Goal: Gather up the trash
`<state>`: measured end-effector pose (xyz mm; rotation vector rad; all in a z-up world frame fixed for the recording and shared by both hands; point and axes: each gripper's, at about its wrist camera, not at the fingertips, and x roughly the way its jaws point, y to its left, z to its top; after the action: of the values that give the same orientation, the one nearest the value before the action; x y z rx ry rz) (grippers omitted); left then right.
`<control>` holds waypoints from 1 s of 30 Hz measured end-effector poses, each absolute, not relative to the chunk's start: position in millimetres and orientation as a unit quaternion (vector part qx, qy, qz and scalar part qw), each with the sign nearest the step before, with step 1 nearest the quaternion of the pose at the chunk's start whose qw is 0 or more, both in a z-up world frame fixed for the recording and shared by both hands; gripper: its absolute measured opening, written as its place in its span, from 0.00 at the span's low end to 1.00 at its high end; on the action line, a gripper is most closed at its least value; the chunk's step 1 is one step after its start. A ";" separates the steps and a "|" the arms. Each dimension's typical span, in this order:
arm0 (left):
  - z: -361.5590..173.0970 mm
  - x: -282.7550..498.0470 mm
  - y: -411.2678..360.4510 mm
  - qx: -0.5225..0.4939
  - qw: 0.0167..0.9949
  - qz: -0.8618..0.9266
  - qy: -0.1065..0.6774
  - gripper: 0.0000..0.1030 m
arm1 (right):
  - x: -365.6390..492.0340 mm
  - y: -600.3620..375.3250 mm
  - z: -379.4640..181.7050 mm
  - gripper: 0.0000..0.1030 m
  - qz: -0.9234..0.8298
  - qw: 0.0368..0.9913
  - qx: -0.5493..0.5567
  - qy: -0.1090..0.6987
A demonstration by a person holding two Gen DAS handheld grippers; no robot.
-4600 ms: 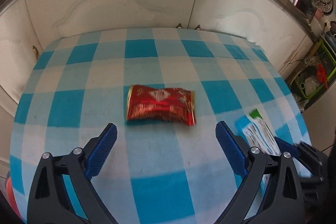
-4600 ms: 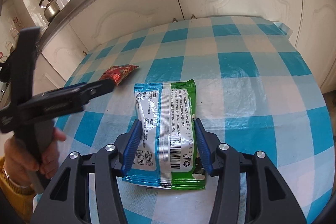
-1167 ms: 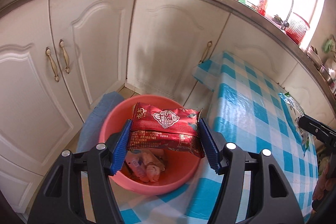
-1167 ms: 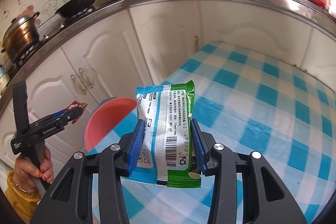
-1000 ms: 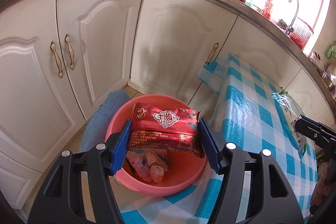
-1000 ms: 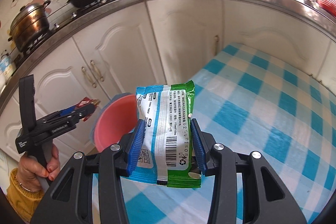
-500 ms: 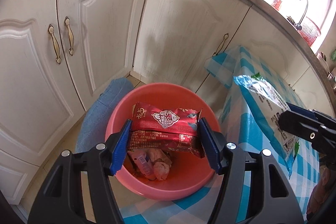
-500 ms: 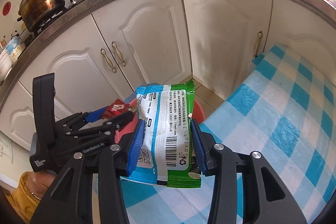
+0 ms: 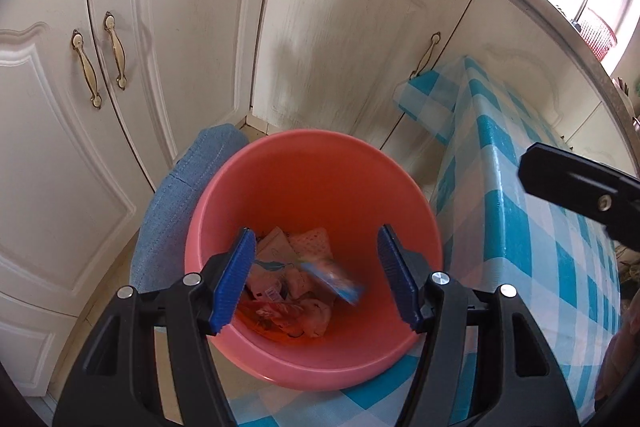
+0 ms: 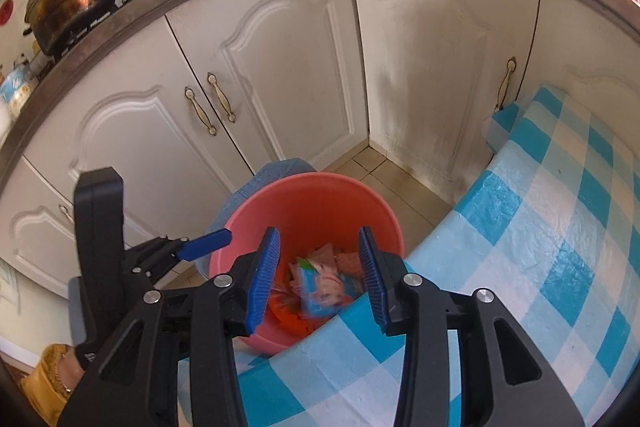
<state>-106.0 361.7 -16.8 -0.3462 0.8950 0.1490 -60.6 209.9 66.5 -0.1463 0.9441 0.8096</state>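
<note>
A pink plastic basin (image 9: 320, 163) stands on the floor beside the table, also in the right wrist view (image 10: 320, 203). It holds several wrappers. The red snack packet (image 9: 276, 311) lies in it, and the blue-green packet (image 9: 334, 281) is blurred inside it, also in the right wrist view (image 10: 320, 291). My left gripper (image 9: 316, 275) is open and empty above the basin. My right gripper (image 10: 318, 277) is open and empty above the basin's near rim. The left gripper also shows in the right wrist view (image 10: 204, 241), and the right gripper's body shows in the left wrist view (image 9: 580, 187).
The table with a blue checked cloth (image 10: 540, 267) is at the right. White cabinet doors (image 9: 180, 27) with brass handles stand behind the basin. A blue mat (image 9: 180, 195) lies under the basin. A pot (image 10: 68, 7) and pan sit on the counter.
Both grippers opened over the basin. The red packet and the blue-green packet dropped out of them into the basin.
</note>
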 end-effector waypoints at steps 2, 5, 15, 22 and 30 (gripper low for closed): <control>-18.1 -104.7 361.3 -0.159 0.883 0.076 0.434 0.70 | -59.7 203.5 67.2 0.65 0.372 0.816 -0.063 0.438; -17.9 -106.8 363.9 -0.159 0.882 0.089 0.434 0.80 | -57.1 191.2 68.6 0.78 0.356 0.825 -0.051 0.436; 4.5 -112.0 366.9 -0.147 0.887 0.134 0.416 0.86 | -48.3 136.0 67.0 0.87 0.280 0.857 -0.015 0.432; 33.8 -112.8 344.9 -0.105 0.900 0.148 0.397 0.87 | -48.9 90.6 66.0 0.87 0.228 0.873 0.004 0.432; 79.5 -116.6 298.6 -0.093 0.926 0.109 0.349 0.91 | -62.7 27.1 79.3 0.90 0.153 0.902 0.014 0.403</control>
<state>-116.6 298.6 79.5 -0.1901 0.7156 0.2235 -62.7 27.1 79.3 0.0298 0.8326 0.3159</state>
